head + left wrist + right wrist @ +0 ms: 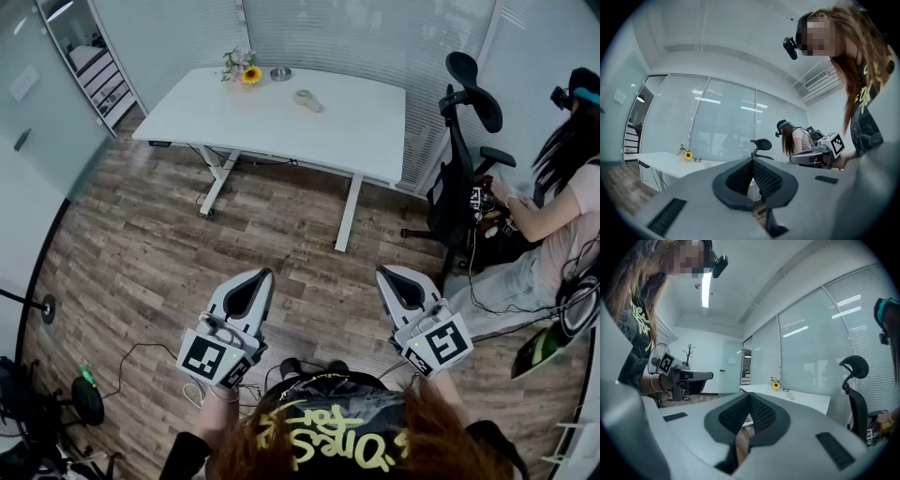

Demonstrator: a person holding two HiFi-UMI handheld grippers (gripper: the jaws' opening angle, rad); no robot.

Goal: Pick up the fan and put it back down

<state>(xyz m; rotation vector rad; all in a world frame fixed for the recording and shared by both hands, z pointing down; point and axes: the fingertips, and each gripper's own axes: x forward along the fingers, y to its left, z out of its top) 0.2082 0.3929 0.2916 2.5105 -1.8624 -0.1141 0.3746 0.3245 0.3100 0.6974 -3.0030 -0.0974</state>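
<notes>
Both grippers are held level above the wooden floor, side by side and apart. My left gripper (258,274) (751,159) is shut, its dark pads meeting with nothing between them. My right gripper (386,272) (750,394) is shut and empty too. A round wire-cage fan head (657,354) shows at the left of the right gripper view, behind the left gripper (693,376) and well away from both. In the left gripper view the right gripper (815,157) shows at the right.
A white desk (356,131) stands ahead with a sunflower (249,75), a small bowl (280,73) and a tape roll (307,98). A black office chair (464,169) and a seated person (562,187) are at the right. Dark stand bases (87,401) and cables lie lower left.
</notes>
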